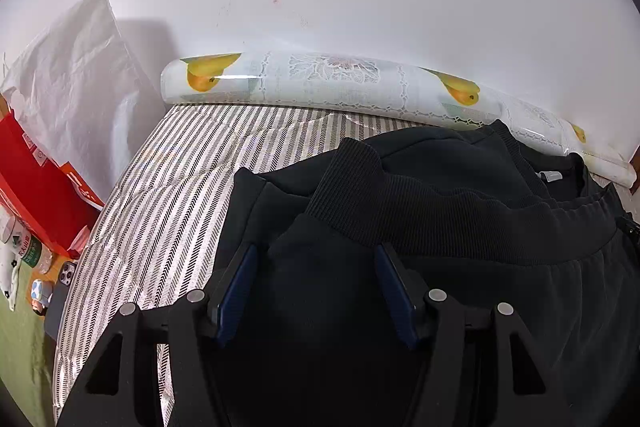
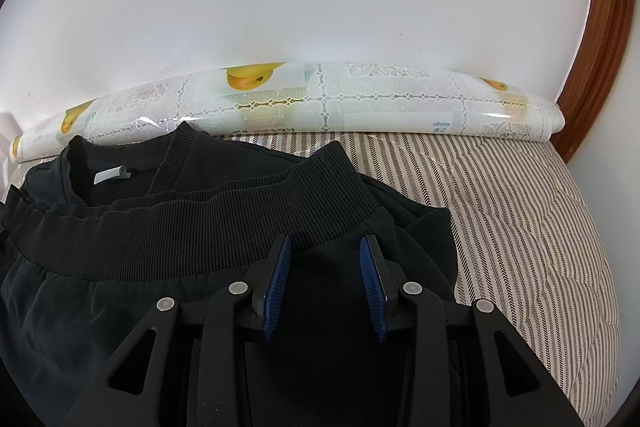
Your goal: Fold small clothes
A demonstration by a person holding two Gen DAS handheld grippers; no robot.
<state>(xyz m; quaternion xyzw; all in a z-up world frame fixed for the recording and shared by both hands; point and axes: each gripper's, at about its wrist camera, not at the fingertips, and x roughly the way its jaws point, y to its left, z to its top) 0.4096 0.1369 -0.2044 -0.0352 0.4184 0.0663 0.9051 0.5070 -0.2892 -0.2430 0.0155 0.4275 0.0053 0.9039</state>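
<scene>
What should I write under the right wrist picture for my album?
Right gripper poised with jaws apart over a black sweatshirt's ribbed hem on a striped mattress.

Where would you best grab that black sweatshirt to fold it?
By the ribbed hem band, one gripper near each end, coming from the near side. It is the thickest, firmest edge and lies folded up across the black sweatshirt just ahead of the left gripper and right gripper.
</scene>
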